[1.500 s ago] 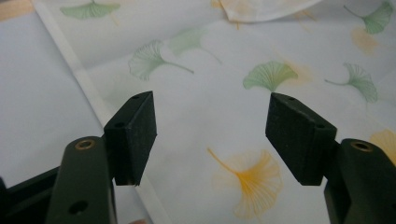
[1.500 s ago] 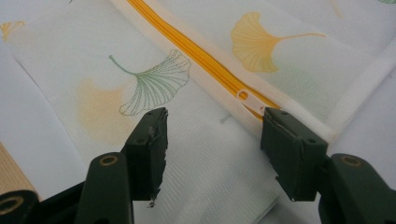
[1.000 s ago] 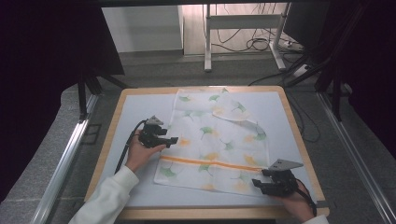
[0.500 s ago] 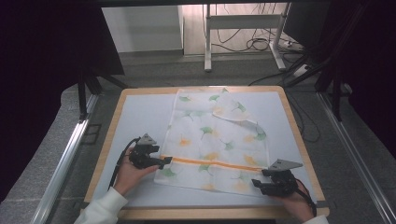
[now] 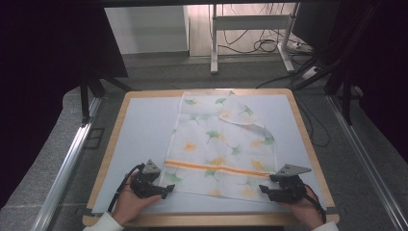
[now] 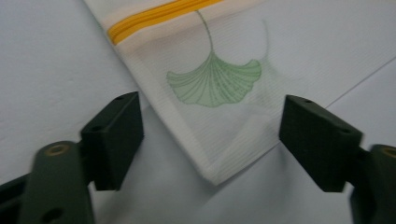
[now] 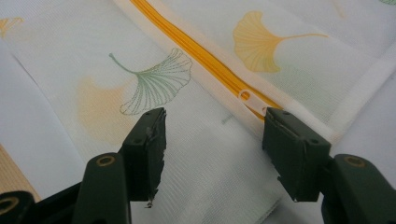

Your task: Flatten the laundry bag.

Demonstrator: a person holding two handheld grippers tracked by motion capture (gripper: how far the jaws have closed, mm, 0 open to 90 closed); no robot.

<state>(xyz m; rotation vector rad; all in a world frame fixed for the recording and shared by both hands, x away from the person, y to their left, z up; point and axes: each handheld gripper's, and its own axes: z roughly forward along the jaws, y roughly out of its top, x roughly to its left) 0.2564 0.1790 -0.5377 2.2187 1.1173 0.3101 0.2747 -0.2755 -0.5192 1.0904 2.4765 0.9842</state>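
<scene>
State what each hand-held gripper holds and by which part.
Nothing is held. The left hand-held gripper stands open around the cloth's near corner; the right hand-held gripper is open over its zipper end.

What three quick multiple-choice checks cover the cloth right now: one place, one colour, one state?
1. The left claw is at the cloth's:
A. far edge
B. near left corner
C. middle

2. The stripe across the cloth is:
A. orange
B. blue
C. black

3. The right claw is:
A. shut on the cloth
B. shut on nothing
C. open over the cloth

B: the left gripper view shows the corner between its jaws.
A: an orange band runs across the cloth.
C: its jaws stand apart above the fabric.
</scene>
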